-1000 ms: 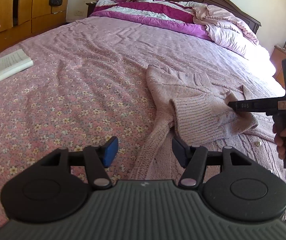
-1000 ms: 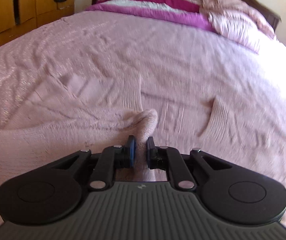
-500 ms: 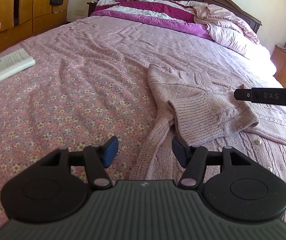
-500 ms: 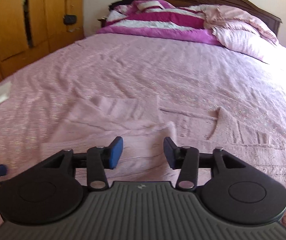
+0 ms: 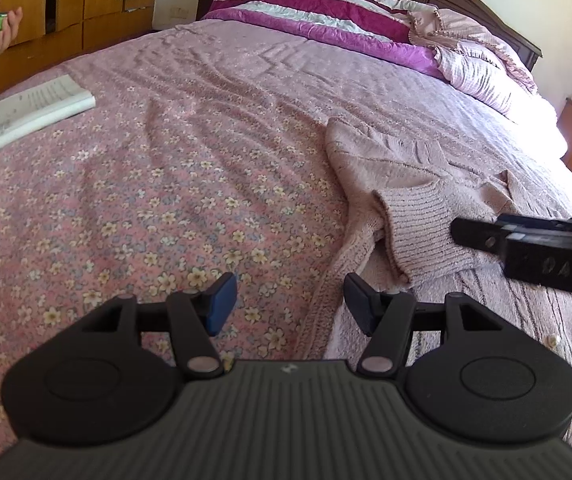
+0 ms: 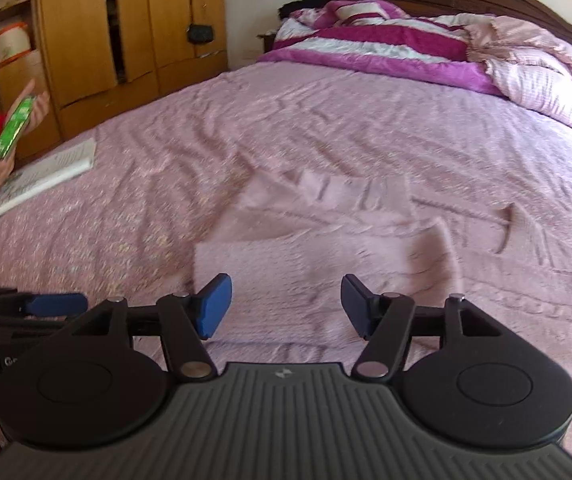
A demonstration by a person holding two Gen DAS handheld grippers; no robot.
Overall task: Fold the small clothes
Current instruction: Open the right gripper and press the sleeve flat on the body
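Observation:
A pale pink knitted cardigan (image 5: 417,204) lies on the flowered bedspread, one sleeve folded across its body with the ribbed cuff on top. My left gripper (image 5: 289,304) hovers open over the cardigan's near left edge, with nothing between its fingers. In the right wrist view the same cardigan (image 6: 317,256) lies spread ahead, blurred. My right gripper (image 6: 286,306) hangs above the folded sleeve, its jaws opening and empty. A finger of the right gripper (image 5: 525,240) shows at the right edge of the left wrist view.
A white open booklet (image 5: 26,108) lies near the bed's left side. A person's hand holds a green-screened phone (image 6: 12,128) beside it. A purple and white quilt (image 5: 325,12) and pillows pile at the headboard. Wooden wardrobes (image 6: 126,28) stand to the left.
My right gripper let go of the sleeve cuff, opened wide and drew back and up from the cardigan. The left gripper stayed put and open.

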